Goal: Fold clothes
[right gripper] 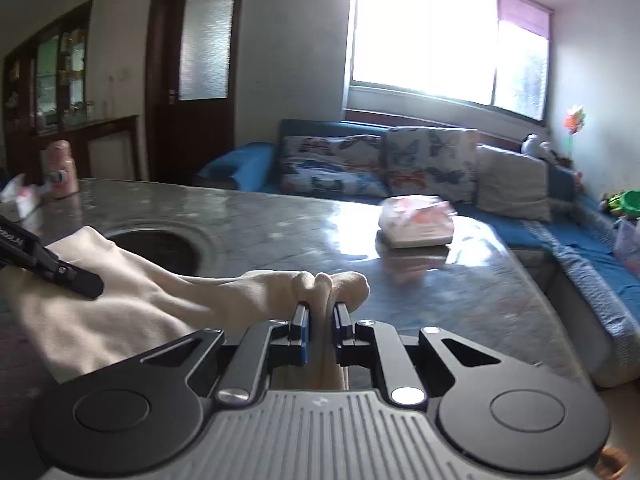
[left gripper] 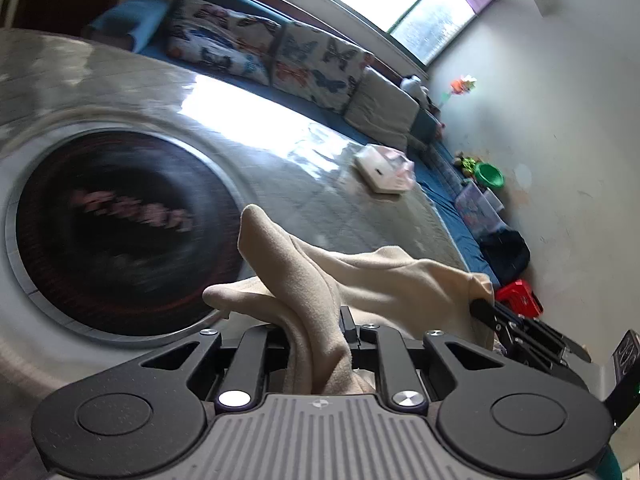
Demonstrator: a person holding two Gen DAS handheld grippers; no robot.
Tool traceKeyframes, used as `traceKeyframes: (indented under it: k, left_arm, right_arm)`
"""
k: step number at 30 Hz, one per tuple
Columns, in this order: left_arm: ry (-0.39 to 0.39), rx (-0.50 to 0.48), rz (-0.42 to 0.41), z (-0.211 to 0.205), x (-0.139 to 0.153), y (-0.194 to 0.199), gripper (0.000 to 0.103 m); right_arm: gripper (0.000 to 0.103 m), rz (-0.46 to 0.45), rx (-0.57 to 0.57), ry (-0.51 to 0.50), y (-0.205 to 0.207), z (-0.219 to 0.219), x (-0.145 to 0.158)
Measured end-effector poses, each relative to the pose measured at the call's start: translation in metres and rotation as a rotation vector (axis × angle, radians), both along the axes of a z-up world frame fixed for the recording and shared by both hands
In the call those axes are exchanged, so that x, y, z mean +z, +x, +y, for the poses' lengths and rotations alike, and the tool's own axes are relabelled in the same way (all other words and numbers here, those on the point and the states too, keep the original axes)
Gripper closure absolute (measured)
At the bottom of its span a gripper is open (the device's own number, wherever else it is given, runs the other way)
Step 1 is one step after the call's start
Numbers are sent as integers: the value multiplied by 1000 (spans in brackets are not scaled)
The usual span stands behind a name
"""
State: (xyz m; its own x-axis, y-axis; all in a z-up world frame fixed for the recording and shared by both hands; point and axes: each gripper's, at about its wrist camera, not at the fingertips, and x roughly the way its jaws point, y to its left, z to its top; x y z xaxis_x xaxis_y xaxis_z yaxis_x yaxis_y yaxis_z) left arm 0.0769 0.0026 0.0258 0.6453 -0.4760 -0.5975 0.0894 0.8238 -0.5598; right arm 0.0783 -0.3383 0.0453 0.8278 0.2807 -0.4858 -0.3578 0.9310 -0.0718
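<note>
A cream-coloured garment is stretched between both grippers above the marble table. My left gripper is shut on one bunched edge of it; the cloth hides its fingertips. My right gripper is shut on another bunched edge, with the cloth pinched between its blue-padded fingers. In the left wrist view the right gripper grips the cloth at the right. In the right wrist view the left gripper holds the cloth at the left.
A round dark inset sits in the table. A white box with pink wrapping lies on the far side. A pink bottle stands at the far left. A blue sofa with butterfly cushions runs behind the table.
</note>
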Motion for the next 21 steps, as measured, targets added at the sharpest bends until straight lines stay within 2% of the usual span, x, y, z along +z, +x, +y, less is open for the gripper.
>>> traceKeyframes:
  k: [6, 13, 16, 18, 21]
  left_arm:
    - [19, -61, -9, -37, -5, 31, 86]
    - [88, -94, 53, -55, -38, 42, 86]
    - [117, -89, 64, -50, -44, 42, 77]
    - [136, -80, 58, -46, -43, 42, 76]
    - [184, -56, 37, -41, -38, 40, 61]
  right_arm:
    - [93, 16, -71, -43, 30, -28, -7]
    - [92, 100, -122, -39, 55, -48, -45]
    - [90, 131, -140, -37, 61, -54, -59]
    - [90, 141, -163, -40, 63, -59, -62]
    - [89, 143, -197, -38, 64, -69, -63]
